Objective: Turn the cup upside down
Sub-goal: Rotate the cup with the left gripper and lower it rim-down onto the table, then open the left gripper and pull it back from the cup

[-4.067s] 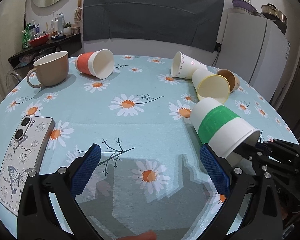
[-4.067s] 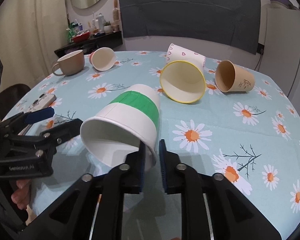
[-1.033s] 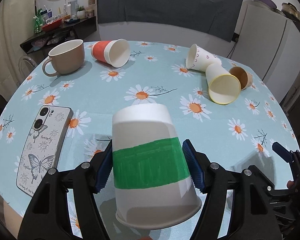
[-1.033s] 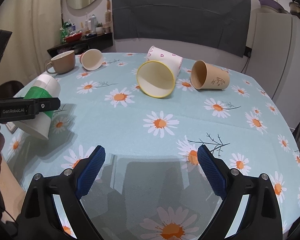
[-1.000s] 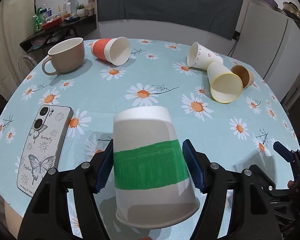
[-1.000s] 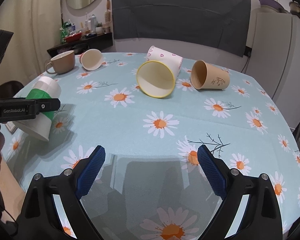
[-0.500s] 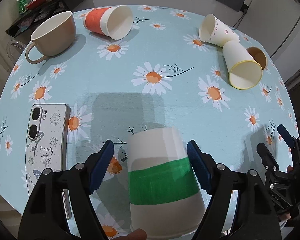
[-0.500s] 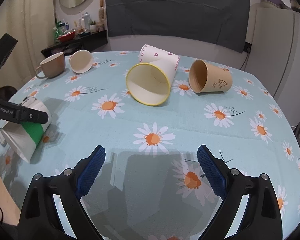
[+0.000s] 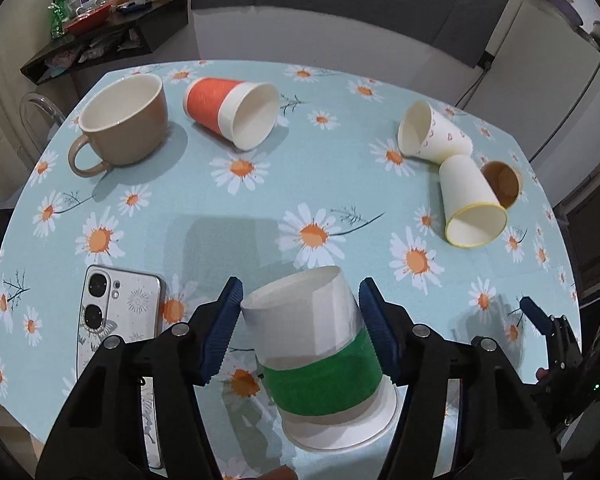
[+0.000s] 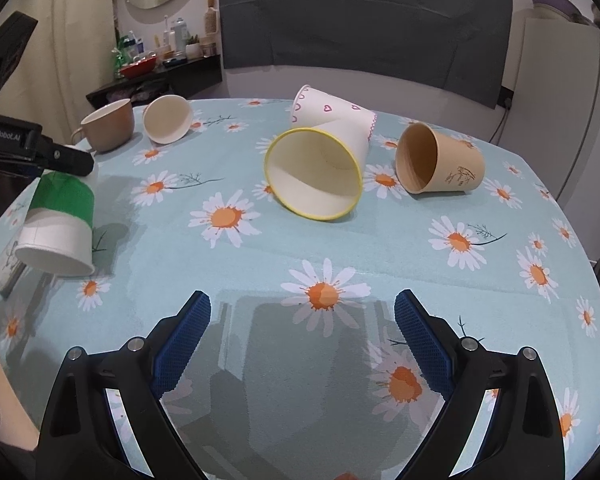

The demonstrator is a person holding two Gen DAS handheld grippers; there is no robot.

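Note:
A white paper cup with a green band (image 9: 320, 364) stands mouth down on the daisy tablecloth, between the blue pads of my left gripper (image 9: 300, 324). The pads stand a little off its sides, so the jaws are open around it. The cup also shows in the right wrist view (image 10: 58, 226), tilted, its rim touching or just above the cloth. My right gripper (image 10: 302, 344) is open and empty above the near middle of the table.
A phone (image 9: 112, 328) lies left of the cup. A brown mug (image 9: 120, 120) and an orange cup (image 9: 232, 108) sit at the back left. A heart cup (image 9: 432, 136), a yellow-rimmed cup (image 10: 316, 172) and a brown paper cup (image 10: 436, 160) lie on their sides at the right.
My left gripper has lowered the green-band cup, mouth down, to the cloth and its pads have spread off the cup's sides. My right gripper has stayed open and shifted slightly.

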